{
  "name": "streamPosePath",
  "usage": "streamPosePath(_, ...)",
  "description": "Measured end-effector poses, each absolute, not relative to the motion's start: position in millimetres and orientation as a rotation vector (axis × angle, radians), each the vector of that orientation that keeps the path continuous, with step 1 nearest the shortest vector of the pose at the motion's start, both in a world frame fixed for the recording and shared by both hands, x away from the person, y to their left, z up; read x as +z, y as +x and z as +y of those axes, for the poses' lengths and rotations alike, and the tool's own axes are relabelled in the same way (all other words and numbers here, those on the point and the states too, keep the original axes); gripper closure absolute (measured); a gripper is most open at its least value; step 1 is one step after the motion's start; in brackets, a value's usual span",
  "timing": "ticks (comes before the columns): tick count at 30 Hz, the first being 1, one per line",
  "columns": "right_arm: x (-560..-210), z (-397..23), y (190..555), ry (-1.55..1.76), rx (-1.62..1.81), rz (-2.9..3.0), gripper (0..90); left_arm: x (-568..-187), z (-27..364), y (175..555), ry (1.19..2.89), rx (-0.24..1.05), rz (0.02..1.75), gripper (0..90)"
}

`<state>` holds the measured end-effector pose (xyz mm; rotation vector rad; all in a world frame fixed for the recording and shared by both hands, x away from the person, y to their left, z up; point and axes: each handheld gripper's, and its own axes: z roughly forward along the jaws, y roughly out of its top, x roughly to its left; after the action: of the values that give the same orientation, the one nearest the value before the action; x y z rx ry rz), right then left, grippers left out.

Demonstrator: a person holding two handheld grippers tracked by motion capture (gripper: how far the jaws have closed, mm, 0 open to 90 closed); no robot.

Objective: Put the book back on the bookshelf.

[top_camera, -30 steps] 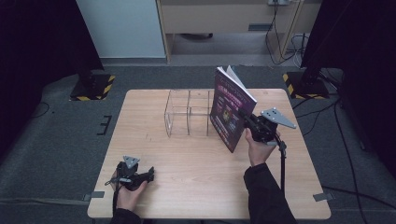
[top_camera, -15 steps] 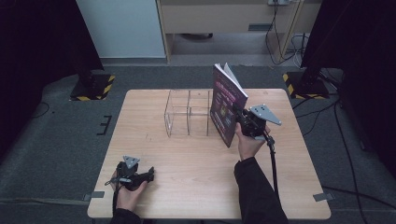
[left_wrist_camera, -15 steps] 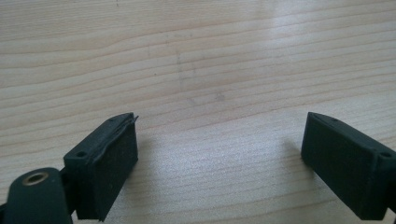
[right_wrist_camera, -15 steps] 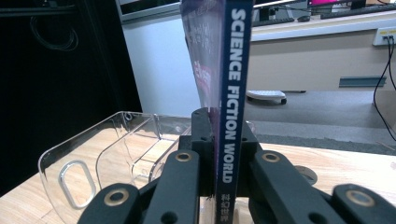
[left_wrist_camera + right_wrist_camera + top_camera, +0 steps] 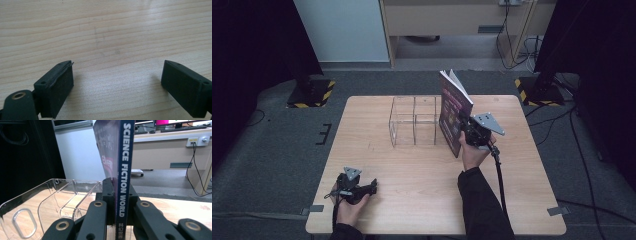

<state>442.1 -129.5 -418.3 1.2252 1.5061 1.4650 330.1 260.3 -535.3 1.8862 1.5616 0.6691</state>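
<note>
1. The right gripper [image 5: 472, 134] is clamped on the spine of a magazine [image 5: 453, 111], low down near its bottom edge. In the right gripper view the two black jaws press on either side of the spine, which reads "SCIENCE FICTION WORLD".

2. The magazine stands upright — its long axis rises from the table [image 5: 412, 195], tipped a little, with its pages fanned open at the top. Its bottom edge looks to be at or just above the wood; I cannot tell whether it touches.

3. The clear rack [image 5: 414, 121], a see-through holder split into compartments, sits just to the left of the magazine as the high view shows it. In the right gripper view its walls lie ahead and to the left of the jaws [image 5: 50, 202].

4. That is the relation that matters: the rack is beside the magazine, and on the far side from the gripping hand. My guess is that the magazine is bound for one of the slots, which would call for a lift and a short carry leftward, keeping it upright.

5. The left gripper [image 5: 356, 186] rests at the near left of the table, well apart from the rack — its jaws spread wide over bare wood, holding nothing.

6. The right hand [image 5: 473, 152] is much the nearer to the rack.
</note>
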Motion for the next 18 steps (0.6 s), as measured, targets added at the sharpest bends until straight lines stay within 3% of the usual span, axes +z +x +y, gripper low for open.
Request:
streamPosePath(12,-425.3,-126.7,438.4,1.242,1.429,1.489,82.8,-535.3,260.3,330.1,1.886,0.67,1.562,9.9)
streamPosePath(18,-417.3,-131.9,434.6,1.228,1.446,1.512,76.3,-535.3,260.3,330.1,1.887,0.669,1.562,9.9)
